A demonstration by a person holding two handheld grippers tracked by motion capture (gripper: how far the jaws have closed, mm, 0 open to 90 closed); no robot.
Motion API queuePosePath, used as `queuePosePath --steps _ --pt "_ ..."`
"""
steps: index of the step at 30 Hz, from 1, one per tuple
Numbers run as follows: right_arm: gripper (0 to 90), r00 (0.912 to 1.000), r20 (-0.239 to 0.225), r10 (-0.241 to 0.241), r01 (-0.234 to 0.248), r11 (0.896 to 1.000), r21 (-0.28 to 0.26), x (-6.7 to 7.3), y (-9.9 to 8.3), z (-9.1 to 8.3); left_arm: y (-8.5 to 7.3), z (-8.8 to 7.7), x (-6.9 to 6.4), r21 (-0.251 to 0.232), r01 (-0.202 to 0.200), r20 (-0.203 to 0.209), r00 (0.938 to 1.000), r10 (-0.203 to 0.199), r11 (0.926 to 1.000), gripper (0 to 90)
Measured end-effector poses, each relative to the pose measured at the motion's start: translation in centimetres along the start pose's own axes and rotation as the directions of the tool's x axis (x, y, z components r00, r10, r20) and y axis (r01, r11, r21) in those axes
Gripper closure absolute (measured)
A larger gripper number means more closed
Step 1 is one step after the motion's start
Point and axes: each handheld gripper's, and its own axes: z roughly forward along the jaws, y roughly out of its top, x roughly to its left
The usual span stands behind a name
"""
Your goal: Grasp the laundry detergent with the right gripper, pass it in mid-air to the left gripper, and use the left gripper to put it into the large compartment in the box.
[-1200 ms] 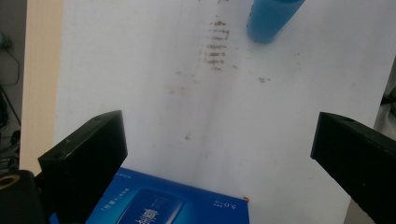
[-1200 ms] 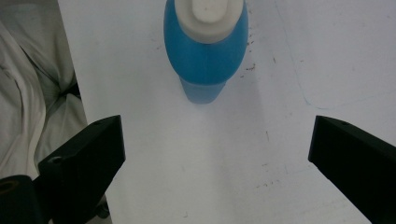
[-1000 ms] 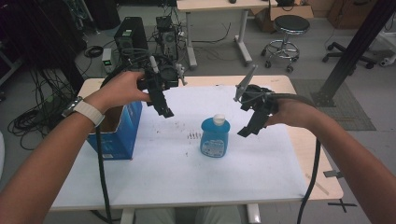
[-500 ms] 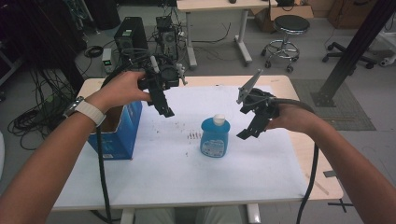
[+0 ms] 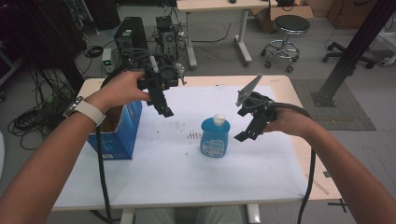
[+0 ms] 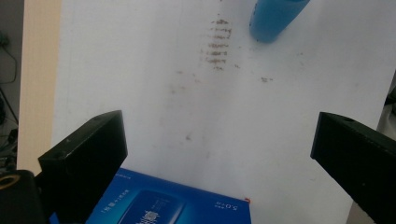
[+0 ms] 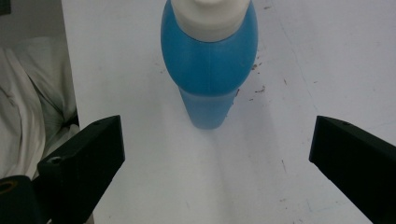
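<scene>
A blue bottle point(image 5: 215, 138) with a white cap stands upright near the middle of the white table point(image 5: 177, 182). My right gripper point(image 5: 247, 129) hovers just right of it, open and empty, and the right gripper view looks down on the blue bottle point(image 7: 208, 60) between the spread jaws. An open blue box point(image 5: 116, 130) stands at the table's left. My left gripper point(image 5: 163, 106) hangs open above the table beside that box, holding nothing; the left gripper view has the blue box point(image 6: 168, 205) at the bottom edge and the bottle's base point(image 6: 273, 18) at the top.
Brown smudges point(image 5: 194, 135) mark the white sheet left of the bottle. Cables trail from both grippers off the table's near edge. Beyond the table stand computer towers point(image 5: 128, 37), a desk and a stool point(image 5: 285, 28).
My right gripper has drifted slightly toward the bottle and lower. The left gripper has hardly moved.
</scene>
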Motion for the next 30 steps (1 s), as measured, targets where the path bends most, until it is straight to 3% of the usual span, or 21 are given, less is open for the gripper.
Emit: queuePosePath --steps 18,30 --pt "3.0 0.9996 -0.024 -0.012 0.01 0.997 -0.08 -0.3 -0.8 1.8 -0.1 0.7 0.2 0.001 0.0 0.016 0.9999 0.0 1.0 4.2" --pt "2.5 0.9996 -0.026 -0.009 0.005 0.986 -0.167 -0.4 -1.7 2.7 -0.2 0.7 0.3 -0.005 0.005 0.016 0.9999 -0.005 1.0 4.2"
